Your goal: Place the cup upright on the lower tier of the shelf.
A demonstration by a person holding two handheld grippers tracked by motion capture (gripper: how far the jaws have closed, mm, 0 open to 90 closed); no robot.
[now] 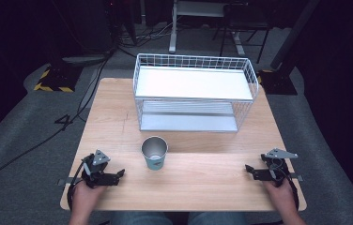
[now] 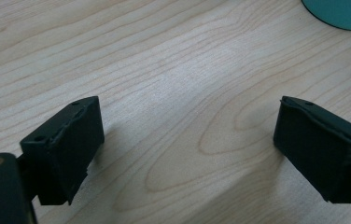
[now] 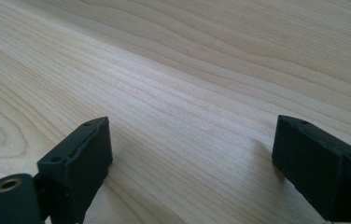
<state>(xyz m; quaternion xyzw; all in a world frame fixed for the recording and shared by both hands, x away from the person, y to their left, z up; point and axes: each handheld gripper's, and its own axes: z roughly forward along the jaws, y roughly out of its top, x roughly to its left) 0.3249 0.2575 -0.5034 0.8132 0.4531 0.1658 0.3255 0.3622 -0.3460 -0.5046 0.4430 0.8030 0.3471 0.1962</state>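
Resting low at the bottom corners of the high view, the left gripper (image 1: 118,174) and right gripper (image 1: 250,169) lie on the pale wood-grain table (image 1: 113,112) with their black blocky jaws spread wide and holding nothing, seemingly parked ready. Between them, low centre, stands a teal cup (image 1: 155,153) with a metallic inside, upright and open-mouthed, just in front of the white wire rack (image 1: 193,91) with two flat shelves

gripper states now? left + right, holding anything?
Left gripper: open, holding nothing, jaws wide over bare table, short of the cup.
Right gripper: open, holding nothing.
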